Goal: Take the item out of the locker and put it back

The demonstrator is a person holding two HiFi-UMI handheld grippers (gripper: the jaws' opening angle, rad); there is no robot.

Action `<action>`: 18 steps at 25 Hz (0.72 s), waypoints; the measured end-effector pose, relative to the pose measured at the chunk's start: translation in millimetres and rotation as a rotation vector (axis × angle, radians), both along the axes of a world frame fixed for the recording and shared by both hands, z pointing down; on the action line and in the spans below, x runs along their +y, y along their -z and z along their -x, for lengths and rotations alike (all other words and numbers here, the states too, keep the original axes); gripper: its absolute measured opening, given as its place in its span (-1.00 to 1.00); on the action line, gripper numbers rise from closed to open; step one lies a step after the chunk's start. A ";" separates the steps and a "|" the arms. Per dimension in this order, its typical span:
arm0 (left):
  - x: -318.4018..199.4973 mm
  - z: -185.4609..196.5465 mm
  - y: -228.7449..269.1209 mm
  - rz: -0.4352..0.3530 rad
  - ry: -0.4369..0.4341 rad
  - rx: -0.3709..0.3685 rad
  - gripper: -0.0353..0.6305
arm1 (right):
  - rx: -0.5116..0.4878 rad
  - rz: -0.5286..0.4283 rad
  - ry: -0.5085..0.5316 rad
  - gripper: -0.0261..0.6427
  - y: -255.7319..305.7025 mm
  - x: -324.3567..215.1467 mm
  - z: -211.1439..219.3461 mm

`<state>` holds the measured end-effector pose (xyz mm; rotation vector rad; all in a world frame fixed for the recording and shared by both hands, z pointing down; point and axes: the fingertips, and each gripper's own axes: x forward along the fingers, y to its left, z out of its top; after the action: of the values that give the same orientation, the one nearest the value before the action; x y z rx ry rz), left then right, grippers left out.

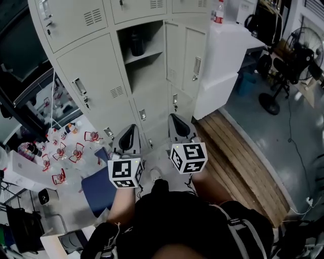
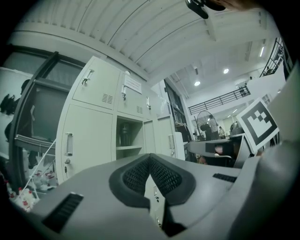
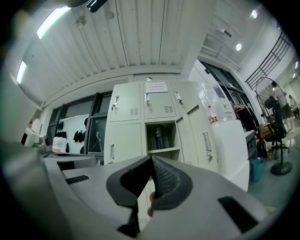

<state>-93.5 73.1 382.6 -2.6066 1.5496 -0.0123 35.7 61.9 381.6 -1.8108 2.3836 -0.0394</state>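
Both of my claws sit low in the middle of the head view, side by side and pointed at the grey locker bank (image 1: 96, 66). My left claw (image 1: 130, 129) is closed with nothing in it: its ribbed pads (image 2: 161, 176) meet at the tips, and only locker doors show beyond them. My right claw (image 1: 175, 120) is closed and empty as well, its pads (image 3: 165, 180) pressed together. The item, a dark bottle (image 1: 136, 44), stands upright on the shelf of the one open compartment, in the upper middle of the frame and well apart from both claws. That compartment's door (image 1: 194, 63) is swung out to the right. Further right, a white cabinet (image 1: 223, 66) carries a red-labelled bottle (image 1: 218, 11) on top.
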 end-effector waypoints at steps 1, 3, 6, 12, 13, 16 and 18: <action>-9.4 -0.6 0.9 -0.004 -0.001 0.001 -0.86 | -0.001 0.001 -0.004 -0.88 0.3 -10.0 -1.9; -32.6 0.5 3.3 -0.008 0.000 0.004 -0.86 | -0.003 -0.003 -0.010 -0.88 3.5 -32.3 -4.1; -73.4 2.0 7.0 -0.010 -0.002 0.007 -0.86 | -0.005 -0.013 -0.021 -0.88 9.7 -70.6 -5.4; -161.6 1.1 23.4 -0.019 -0.024 0.011 -0.86 | 0.006 -0.019 -0.026 -0.88 24.8 -159.4 -1.2; -175.8 2.1 25.7 -0.022 -0.025 0.014 -0.86 | 0.008 -0.024 -0.028 -0.88 27.7 -173.4 -0.6; -214.8 4.3 28.5 -0.018 -0.032 0.018 -0.86 | 0.005 -0.032 -0.034 -0.88 33.3 -213.3 1.1; -238.0 5.2 31.4 -0.016 -0.040 0.019 -0.86 | 0.004 -0.034 -0.036 -0.88 36.9 -238.7 2.8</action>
<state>-98.7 -164.9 351.2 -2.6325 1.4967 0.0288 32.9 -176.8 344.8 -1.8398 2.3383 0.0088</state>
